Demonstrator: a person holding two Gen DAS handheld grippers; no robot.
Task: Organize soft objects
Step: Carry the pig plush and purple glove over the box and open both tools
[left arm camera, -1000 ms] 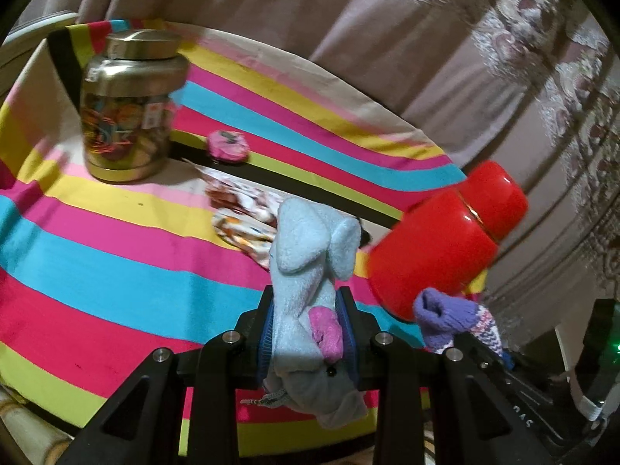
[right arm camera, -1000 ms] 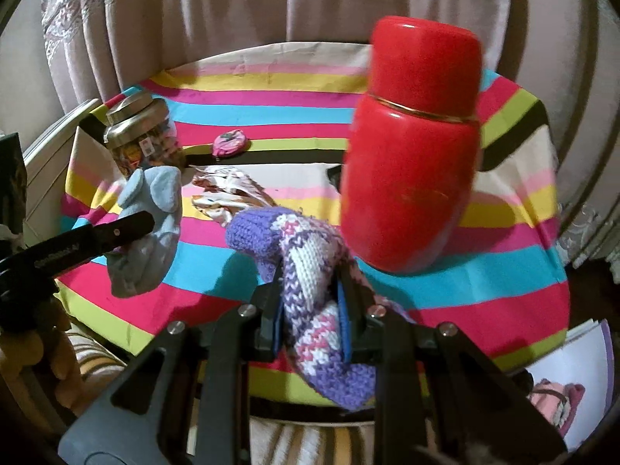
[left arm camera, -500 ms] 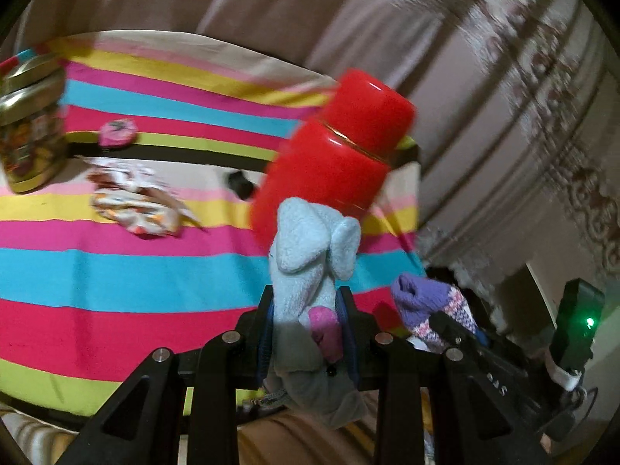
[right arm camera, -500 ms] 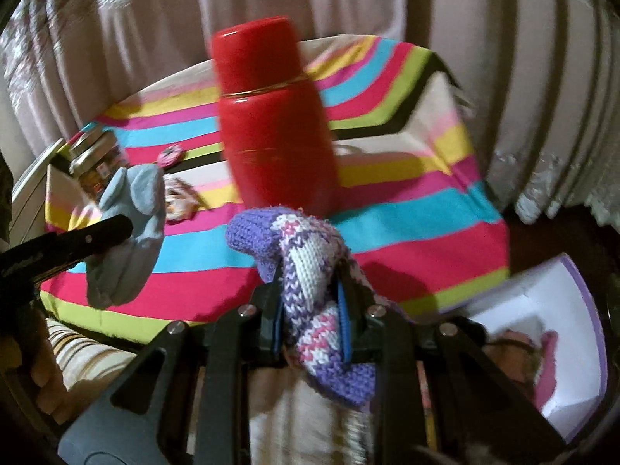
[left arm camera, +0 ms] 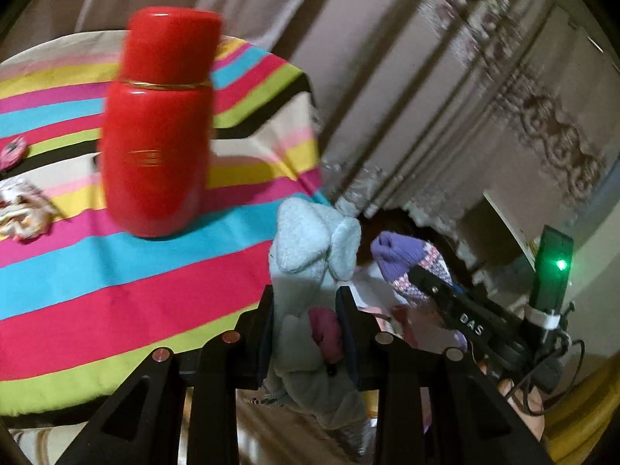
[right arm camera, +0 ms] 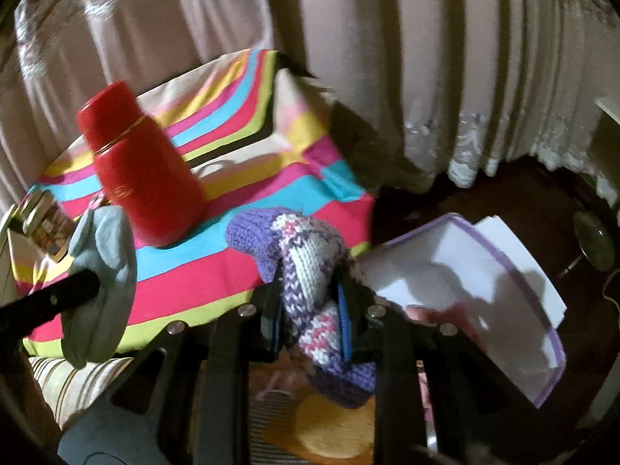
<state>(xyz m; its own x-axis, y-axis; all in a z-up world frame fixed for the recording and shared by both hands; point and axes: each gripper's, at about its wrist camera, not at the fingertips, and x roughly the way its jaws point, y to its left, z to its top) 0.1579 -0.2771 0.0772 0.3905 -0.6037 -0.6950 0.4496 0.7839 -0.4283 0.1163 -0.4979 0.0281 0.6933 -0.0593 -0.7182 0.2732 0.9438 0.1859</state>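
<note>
Dim, warm indoor light leaves both fisheye views murky, with black vignetted corners, curtain folds [right arm camera: 387,77] bowed toward the edges, motion blur smearing the red flask [left arm camera: 155,124] beyond the left claw [left arm camera: 306,333], and a green lamp [left arm camera: 560,264] glowing at its right.

The tall glossy red flask [left arm camera: 157,124] is motion-blurred, its gold lettering unreadable. At the left edge, a crumpled patterned cloth [left arm camera: 21,213] and round pink disc [left arm camera: 13,151] are cut off.

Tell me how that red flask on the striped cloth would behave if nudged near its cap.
The red flask stands tall and upright, so it would probably tip. Its glossy rounded body looks slippery and apt to roll afterwards.
</note>
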